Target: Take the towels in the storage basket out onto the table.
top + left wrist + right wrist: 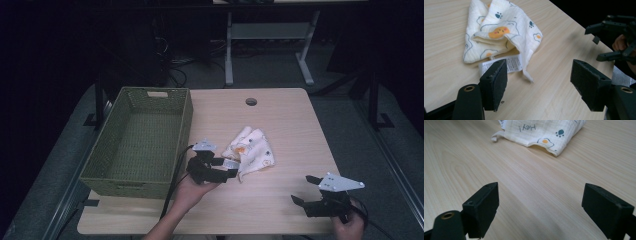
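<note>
While the printed cloth (249,153) lies crumpled mid-desk (290,125), ungripped, beside the green basket (142,175), left gripper (223,168) sits at its near edge, jaws apart, right gripper (306,189) idles well apart, jaws wide: pickup and whatever follows all remain

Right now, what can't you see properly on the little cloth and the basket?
- Cloth: its white tag is partly behind the left claw in the left gripper view; the print is too small to read.
- Cloth's top: cut off by the right gripper view's upper edge.
- Basket: in the high view, the near wall hides the floor just behind it.
</note>
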Available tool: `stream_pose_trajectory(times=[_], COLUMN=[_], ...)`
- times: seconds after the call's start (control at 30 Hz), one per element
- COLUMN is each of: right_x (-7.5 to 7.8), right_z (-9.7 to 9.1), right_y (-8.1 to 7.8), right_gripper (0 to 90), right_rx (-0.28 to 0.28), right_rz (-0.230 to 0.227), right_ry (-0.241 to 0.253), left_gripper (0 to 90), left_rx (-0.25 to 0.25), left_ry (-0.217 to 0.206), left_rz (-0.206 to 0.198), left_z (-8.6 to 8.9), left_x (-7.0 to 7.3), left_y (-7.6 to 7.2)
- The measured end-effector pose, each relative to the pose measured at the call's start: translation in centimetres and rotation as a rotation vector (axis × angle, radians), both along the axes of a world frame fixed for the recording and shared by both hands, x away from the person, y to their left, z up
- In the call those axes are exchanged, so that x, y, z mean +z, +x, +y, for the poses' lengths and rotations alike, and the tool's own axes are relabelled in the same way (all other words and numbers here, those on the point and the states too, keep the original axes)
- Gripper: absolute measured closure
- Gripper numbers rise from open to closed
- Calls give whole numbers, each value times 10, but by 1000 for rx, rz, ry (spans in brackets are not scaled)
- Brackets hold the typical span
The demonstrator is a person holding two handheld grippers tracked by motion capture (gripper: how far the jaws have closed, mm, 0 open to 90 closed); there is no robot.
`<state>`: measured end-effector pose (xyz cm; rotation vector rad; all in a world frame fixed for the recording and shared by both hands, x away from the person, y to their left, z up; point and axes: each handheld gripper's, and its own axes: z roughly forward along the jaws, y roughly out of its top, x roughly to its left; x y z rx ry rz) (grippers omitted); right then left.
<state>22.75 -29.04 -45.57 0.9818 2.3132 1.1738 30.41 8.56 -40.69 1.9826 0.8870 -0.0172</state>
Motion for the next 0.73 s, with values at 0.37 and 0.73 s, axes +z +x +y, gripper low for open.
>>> stream_pose_trajectory(times=[0.37, 0.73], right_x=[-2, -1], right_z=[-1, 2], right_y=[1, -1], right_gripper=[140, 140], right_rx=[-19, -9], right_rz=[7, 12], right_ry=[-6, -8], left_gripper=[300, 271], left_rx=[-33, -55], left_ry=[-15, -42], left_rz=[-24, -40], left_z=[13, 18], left_x=[-13, -29], left_y=[-27, -53])
